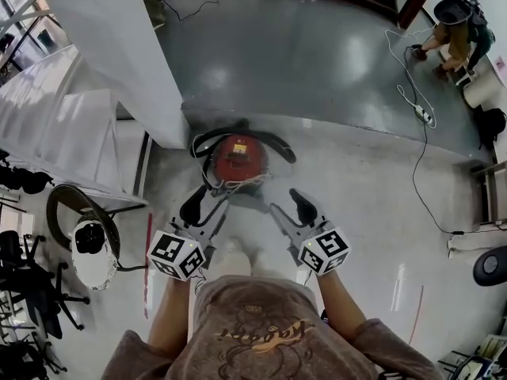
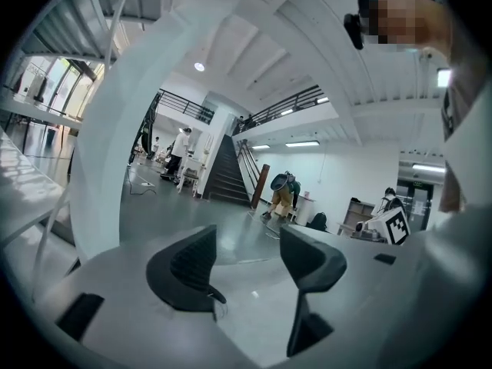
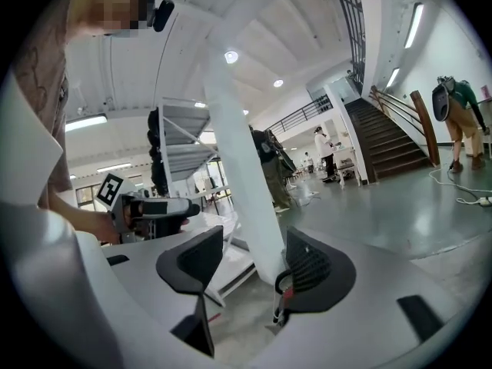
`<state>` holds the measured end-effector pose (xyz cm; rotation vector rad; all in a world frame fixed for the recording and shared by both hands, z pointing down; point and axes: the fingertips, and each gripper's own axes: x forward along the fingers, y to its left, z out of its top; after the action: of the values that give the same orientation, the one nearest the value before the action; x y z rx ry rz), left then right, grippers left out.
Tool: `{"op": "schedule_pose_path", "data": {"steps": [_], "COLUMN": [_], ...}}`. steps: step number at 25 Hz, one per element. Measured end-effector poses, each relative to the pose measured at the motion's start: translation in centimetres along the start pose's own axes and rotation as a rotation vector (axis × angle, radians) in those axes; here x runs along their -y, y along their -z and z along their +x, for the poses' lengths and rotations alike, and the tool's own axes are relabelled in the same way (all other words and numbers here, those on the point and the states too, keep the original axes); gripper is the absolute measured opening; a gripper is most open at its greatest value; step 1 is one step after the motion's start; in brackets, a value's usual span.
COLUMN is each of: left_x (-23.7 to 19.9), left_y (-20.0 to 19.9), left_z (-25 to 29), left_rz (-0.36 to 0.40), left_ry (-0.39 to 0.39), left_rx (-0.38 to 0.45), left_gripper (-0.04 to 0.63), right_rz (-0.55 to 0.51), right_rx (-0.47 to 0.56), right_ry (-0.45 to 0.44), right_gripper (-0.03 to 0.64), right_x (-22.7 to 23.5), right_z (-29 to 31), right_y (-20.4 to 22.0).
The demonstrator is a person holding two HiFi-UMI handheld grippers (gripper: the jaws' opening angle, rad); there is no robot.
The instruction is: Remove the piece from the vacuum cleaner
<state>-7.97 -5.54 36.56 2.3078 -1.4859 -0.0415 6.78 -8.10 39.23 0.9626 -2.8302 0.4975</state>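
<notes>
The red canister vacuum cleaner [image 1: 238, 155] stands on the floor just ahead of my feet, with its black hose [image 1: 277, 142] curled around it. In the head view both grippers hover just short of it. My left gripper [image 1: 202, 206] is at its near left and my right gripper [image 1: 291, 209] at its near right. The left gripper view shows the left gripper [image 2: 246, 264] with its dark pads wide apart and nothing between them. In its own view the right gripper [image 3: 254, 271] is likewise open and empty. The vacuum shows in neither gripper view.
A white pillar [image 1: 119, 46] and a white staircase [image 1: 55, 125] rise at the left, with black office chairs [image 1: 24, 291] beside them. A cable with a power strip [image 1: 424, 115] runs across the floor at the right. A person [image 1: 455, 30] crouches at the far right.
</notes>
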Motion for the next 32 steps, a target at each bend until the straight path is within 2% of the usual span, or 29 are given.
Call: {"op": "schedule_pose_path", "data": {"steps": [1, 4, 8, 14, 21, 32], "left_x": [-0.2, -0.8, -1.9, -4.8, -8.4, -13.1], "left_y": [0.0, -0.1, 0.7, 4.6, 13.9, 30.9], "left_z": [0.2, 0.6, 1.3, 3.3, 6.4, 11.4], "left_rz": [0.001, 0.000, 0.016, 0.032, 0.026, 0.026], "left_ry": [0.008, 0.025, 0.050, 0.077, 0.122, 0.219], "left_rx": [-0.001, -0.008, -0.058, -0.159, -0.328, -0.536], "left_gripper": [0.252, 0.279, 0.291, 0.291, 0.291, 0.291], "right_rz": [0.001, 0.005, 0.007, -0.011, 0.002, 0.038], "right_rx": [-0.004, -0.017, -0.058, -0.187, -0.342, -0.522], "right_ry": [-0.004, -0.013, -0.012, -0.034, -0.024, -0.035], "right_gripper": [0.232, 0.250, 0.252, 0.252, 0.252, 0.252], "right_x": [0.0, -0.1, 0.5, 2.7, 5.9, 9.6], "right_z": [0.3, 1.0, 2.3, 4.9, 7.6, 11.6], "right_y": [0.0, 0.1, 1.2, 5.2, 13.2, 29.5]}}
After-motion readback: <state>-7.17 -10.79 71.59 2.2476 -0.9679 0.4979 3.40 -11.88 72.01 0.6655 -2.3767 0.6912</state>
